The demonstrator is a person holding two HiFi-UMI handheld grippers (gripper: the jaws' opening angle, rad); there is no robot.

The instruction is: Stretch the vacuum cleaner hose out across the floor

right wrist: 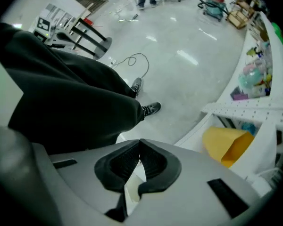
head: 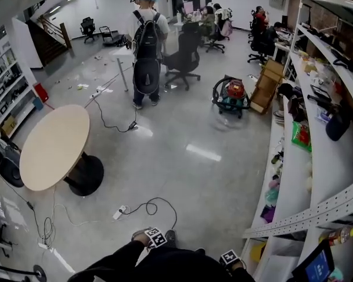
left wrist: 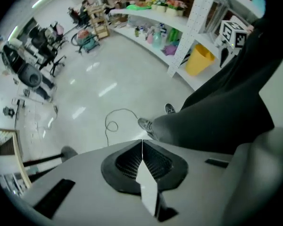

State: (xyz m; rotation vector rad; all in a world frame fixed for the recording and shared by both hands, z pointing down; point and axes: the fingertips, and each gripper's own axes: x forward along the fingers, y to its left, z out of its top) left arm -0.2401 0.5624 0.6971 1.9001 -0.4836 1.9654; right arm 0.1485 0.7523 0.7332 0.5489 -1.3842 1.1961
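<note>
Grey all over: the polished grey floor (head: 188, 157) filled most of the head view. Down the right side ran a long white shelving unit (head: 332, 163), cluttered with small goods. At the left stood a round beige table on a black pedestal base (head: 53, 145), well apart from me. At the far end was a standing person with a black backpack (head: 147, 40), near some black office chairs (head: 185, 57).

The task's thing, the teal-and-red vacuum cleaner (head: 230, 96), sat on the floor far from me. It was just beside a wooden rack (head: 266, 86) at the shelving's far end. Its black hose (head: 215, 90) was looped round the body, not laid out. Both of my tools were well apart from it.

By my right side a yellow bin (right wrist: 226, 142) sat under the shelving. On the floor just ahead of my shoes (right wrist: 151, 108) lay a white power strip with a curled black cable (head: 119, 212).

My left gripper (left wrist: 142, 147) pointed straight down beside my black trouser leg (left wrist: 217, 121), with its jaws pressed together and nothing between them. My right gripper (right wrist: 140, 147) tilted down toward the floor, its jaws also closed together and empty. In the head view only their marker cubes (head: 156, 237) showed, at the bottom edge.
</note>
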